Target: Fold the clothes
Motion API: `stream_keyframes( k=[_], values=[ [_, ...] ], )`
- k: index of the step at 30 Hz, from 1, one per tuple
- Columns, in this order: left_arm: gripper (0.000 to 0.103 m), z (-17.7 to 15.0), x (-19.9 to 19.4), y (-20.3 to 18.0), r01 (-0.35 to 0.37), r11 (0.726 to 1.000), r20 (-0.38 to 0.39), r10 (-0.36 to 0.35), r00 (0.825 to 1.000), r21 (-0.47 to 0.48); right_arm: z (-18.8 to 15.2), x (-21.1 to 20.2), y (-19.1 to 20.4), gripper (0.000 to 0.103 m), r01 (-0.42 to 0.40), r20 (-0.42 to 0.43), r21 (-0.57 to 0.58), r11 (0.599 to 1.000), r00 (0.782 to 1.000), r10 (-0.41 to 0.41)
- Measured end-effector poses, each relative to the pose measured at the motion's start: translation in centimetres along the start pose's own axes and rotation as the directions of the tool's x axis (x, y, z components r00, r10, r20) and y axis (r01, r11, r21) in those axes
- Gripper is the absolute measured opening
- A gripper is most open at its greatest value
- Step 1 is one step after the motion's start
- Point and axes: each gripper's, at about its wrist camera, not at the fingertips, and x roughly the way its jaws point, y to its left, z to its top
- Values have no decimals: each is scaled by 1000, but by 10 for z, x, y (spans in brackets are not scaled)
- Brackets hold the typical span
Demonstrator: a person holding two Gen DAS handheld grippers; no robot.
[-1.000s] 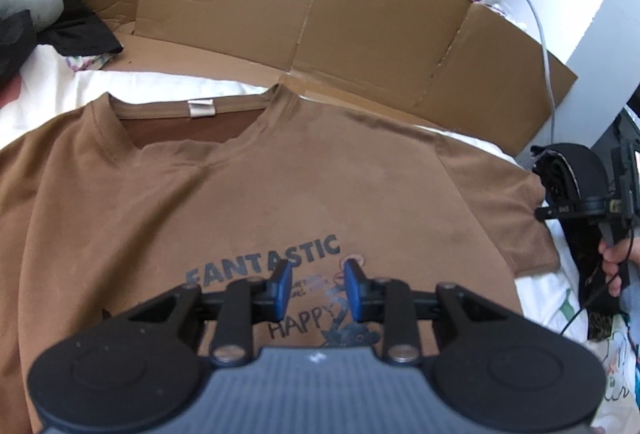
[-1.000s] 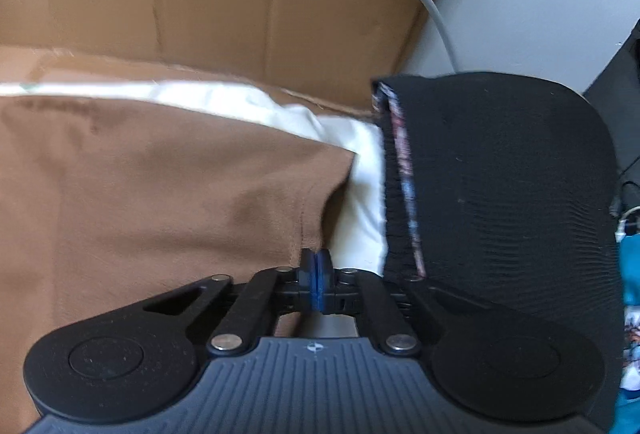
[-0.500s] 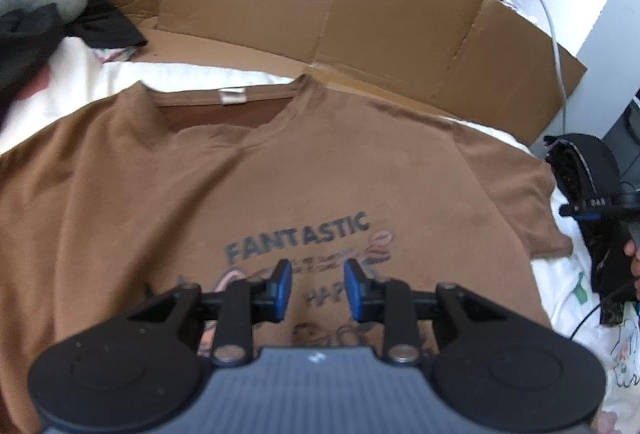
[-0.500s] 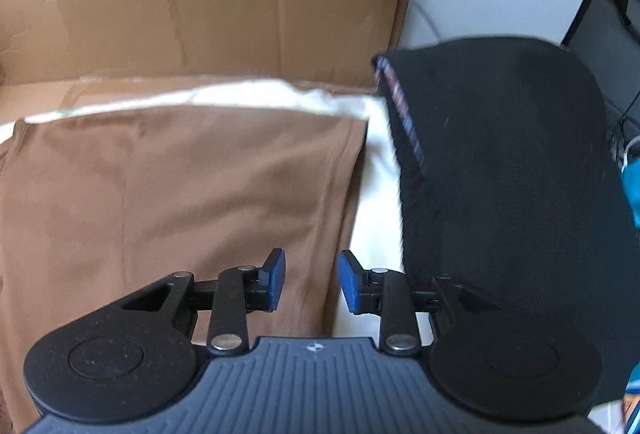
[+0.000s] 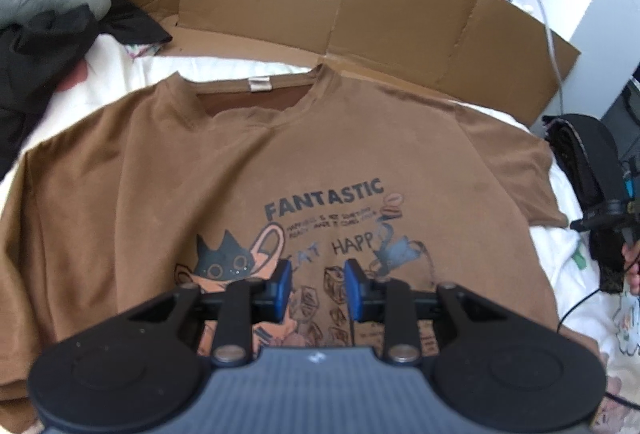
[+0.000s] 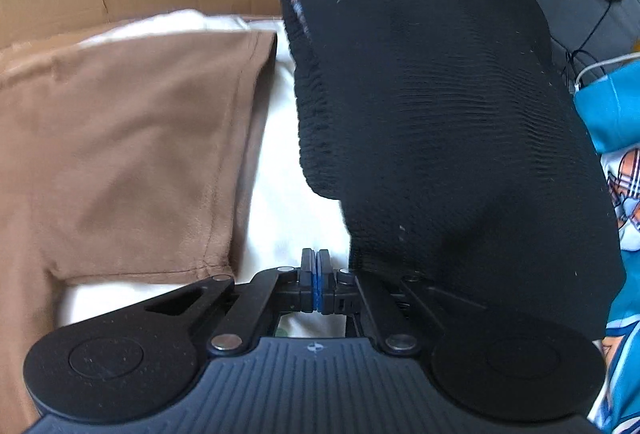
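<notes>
Fingers (image 5: 283,284) apart over flat brown T-shirt (image 5: 224,162), print up.

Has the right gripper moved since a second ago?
Yes. The right gripper, shut, has drawn back and rightward: the brown sleeve hem it hovered over now lies left of it.

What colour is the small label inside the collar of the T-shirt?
The label is whitish, against the brown T-shirt. The left wrist view shows it best.

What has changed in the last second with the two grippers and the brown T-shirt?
The right gripper opened, then shut again on nothing, over the white sheet beside the sleeve. The left gripper drew back toward the hem, revealing more print. It stays open; the brown T-shirt stays flat.
</notes>
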Motion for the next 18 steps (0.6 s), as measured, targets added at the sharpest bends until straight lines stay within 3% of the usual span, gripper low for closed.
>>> stream_keyframes(
  k=[4,5,6,7,10,15,18],
  values=[
    [32,1,-22,-5,-15,1000,0,15,1000,24,0,-29,-2,6,-117,-10,11,993,993,117],
    [35,2,-28,-5,-20,999,-2,20,1000,27,3,-40,-3,23,-139,-6,4,990,990,139],
    [37,2,-34,-5,-28,999,-5,28,1000,26,5,-52,-3,33,-162,-2,-4,987,987,162],
    [39,3,-41,-4,-35,999,-8,35,999,25,8,-63,-3,36,-185,2,-11,983,983,185],
    [41,9,-66,-2,-62,998,-5,62,998,13,15,-103,-7,37,-228,30,-3,974,973,228],
    [46,20,-109,3,-108,994,3,108,994,-10,28,-177,-16,47,-350,74,7,937,934,348],
    [60,27,-135,6,-136,990,8,136,991,-24,33,-224,-14,50,-362,106,-54,931,925,366]
  ],
)
